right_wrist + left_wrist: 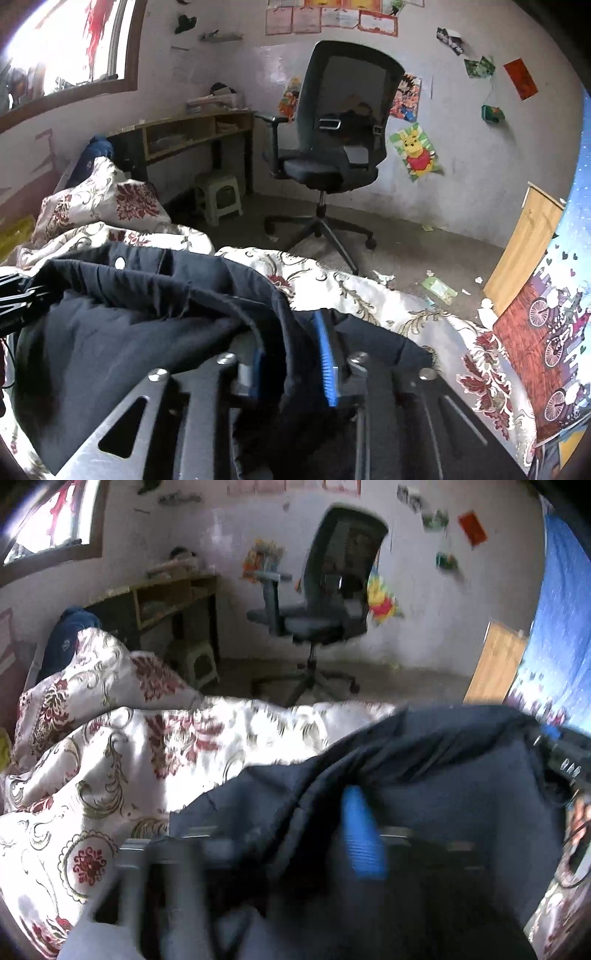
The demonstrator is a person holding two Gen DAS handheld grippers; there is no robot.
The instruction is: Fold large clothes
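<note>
Both hand-held grippers, left (pixel 343 834) and right (pixel 295 354), pinch narrow on dark navy garment (pixel 129 325) over floral bedspread (pixel 110 760).

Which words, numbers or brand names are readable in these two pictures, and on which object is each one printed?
No text can be read in either view.
Framed paper certificates on the white wall: print too small.
Red paper card: no legible characters.
Cartoon bear poster and comic poster: pictures only.
Dark navy garment, shiny snap: no label visible.
The left wrist view is motion-blurred.
</note>
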